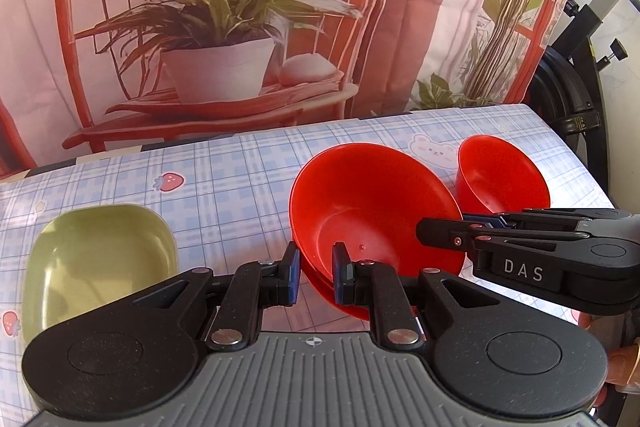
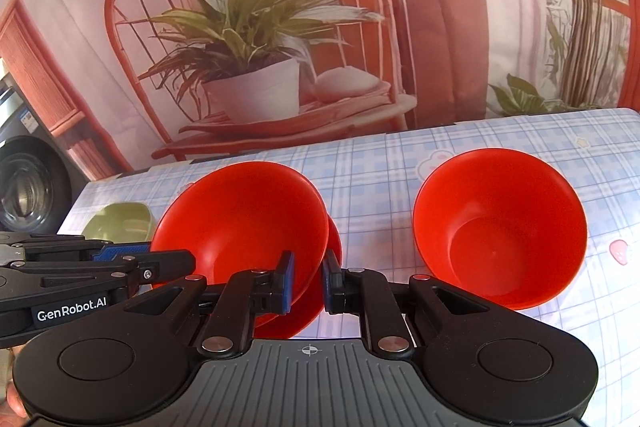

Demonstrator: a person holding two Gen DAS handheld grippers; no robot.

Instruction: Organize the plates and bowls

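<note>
Left wrist view: the left gripper point(image 1: 316, 277) has its fingers clenched on the near rim of the wide red bowl point(image 1: 372, 203), one pad inside and one outside. This bowl is tilted and appears to sit in or on a second red dish point(image 1: 348, 307), whose edge shows beneath it; whether they are fully nested I cannot tell. Everything below is placed relative to the wide red bowl. The right gripper point(image 1: 424, 231) comes in from the right and meets the bowl's right edge; from here its jaws look closed on that rim. Behind and to the right stands a smaller, deeper red bowl point(image 1: 500, 175), apart from it. Well to the left lies a green squarish plate point(image 1: 100, 259) on the checked tablecloth point(image 1: 224, 179). All the dishes seen are empty.

Right wrist view: the right gripper point(image 2: 307, 277) is grasping the right rim of the wide red bowl point(image 2: 244, 223), with the lower red dish point(image 2: 296, 311) showing under it. The left gripper point(image 2: 188, 263) reaches the bowl's left edge. The deeper red bowl point(image 2: 500, 231) stands to the right, separate and empty; the green plate point(image 2: 120, 223) lies beyond the left side.

As a judgement, the sorting is partway: one stacking seems in hand, while the deeper bowl and green plate remain ungrouped.
</note>
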